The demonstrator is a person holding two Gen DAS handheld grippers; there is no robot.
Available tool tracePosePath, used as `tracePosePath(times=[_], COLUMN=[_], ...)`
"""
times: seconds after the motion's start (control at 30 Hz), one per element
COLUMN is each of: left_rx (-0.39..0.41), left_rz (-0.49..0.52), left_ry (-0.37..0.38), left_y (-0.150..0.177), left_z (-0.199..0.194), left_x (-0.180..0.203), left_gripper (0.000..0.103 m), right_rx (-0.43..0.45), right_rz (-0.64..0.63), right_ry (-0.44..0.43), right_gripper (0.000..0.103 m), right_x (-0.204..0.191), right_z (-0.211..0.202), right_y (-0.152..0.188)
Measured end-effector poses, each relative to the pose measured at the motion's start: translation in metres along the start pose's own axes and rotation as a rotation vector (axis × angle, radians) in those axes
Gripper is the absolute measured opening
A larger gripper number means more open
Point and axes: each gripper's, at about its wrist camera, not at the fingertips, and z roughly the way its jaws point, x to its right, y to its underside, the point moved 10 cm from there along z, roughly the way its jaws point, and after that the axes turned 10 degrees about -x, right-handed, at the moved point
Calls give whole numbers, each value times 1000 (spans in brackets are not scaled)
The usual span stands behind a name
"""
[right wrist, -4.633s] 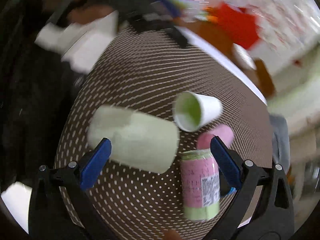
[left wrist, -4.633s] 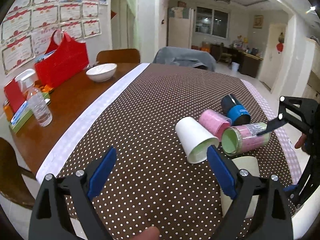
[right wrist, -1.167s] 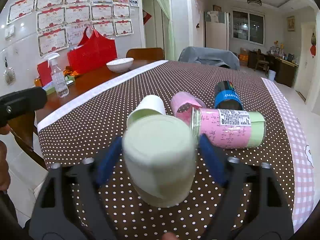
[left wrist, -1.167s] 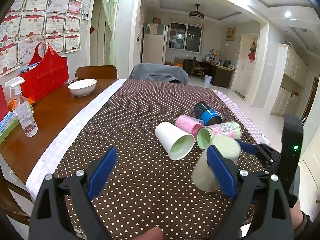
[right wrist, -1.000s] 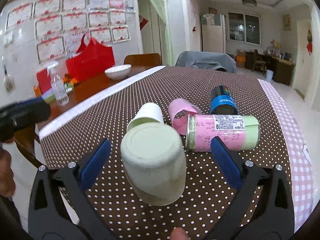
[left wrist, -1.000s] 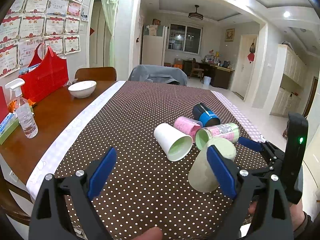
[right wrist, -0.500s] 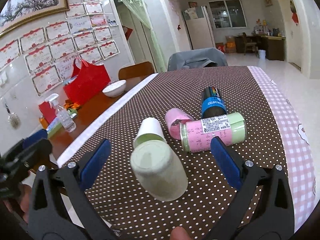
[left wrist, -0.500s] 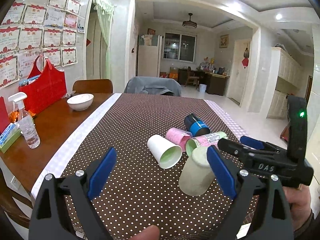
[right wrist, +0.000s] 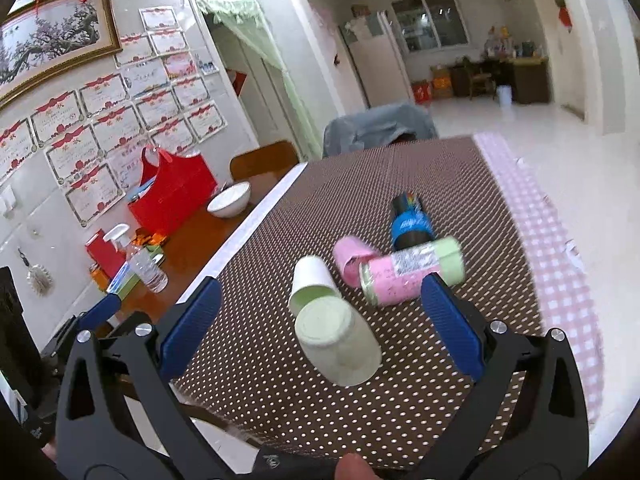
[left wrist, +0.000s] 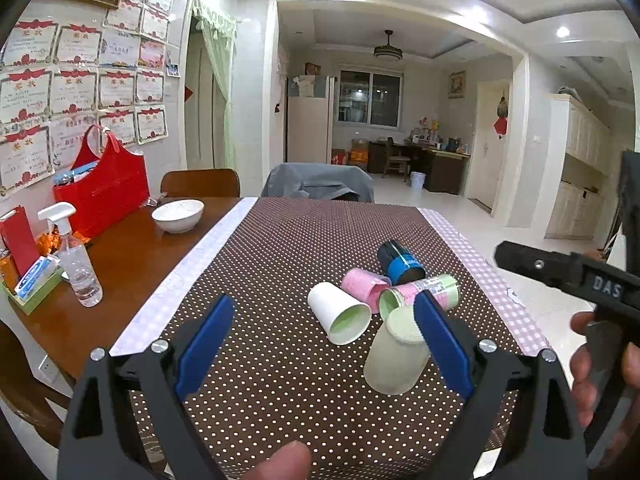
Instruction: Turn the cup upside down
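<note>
The pale green cup [right wrist: 338, 344] stands upside down on the polka-dot tabletop [right wrist: 256, 320], just in front of the white paper cup [right wrist: 310, 286] lying on its side; the right tongs [right wrist: 320, 324] are released, clear of it; the left tongs [left wrist: 320, 344] are spread wide, grasping nothing.

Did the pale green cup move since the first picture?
Yes. The pale green cup was lying on its side on the dotted tablecloth; it now stands upside down, just in front of the white cup.
</note>
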Motion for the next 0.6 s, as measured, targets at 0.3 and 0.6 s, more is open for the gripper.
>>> tracePosePath(times=[0.3, 0.6], left_rx=[54, 126], left_rz=[-27, 0], left_ry=[-9, -33], left_y=[-4, -7], left_z=[-32, -61], left_x=[0, 16], left_gripper=[90, 90], right_rx=[100, 191], right_rz=[-45, -55], right_ry=[152, 237], right_gripper=[97, 97], right_x=[-6, -6], right_z=[-46, -69], right_y=[12, 16])
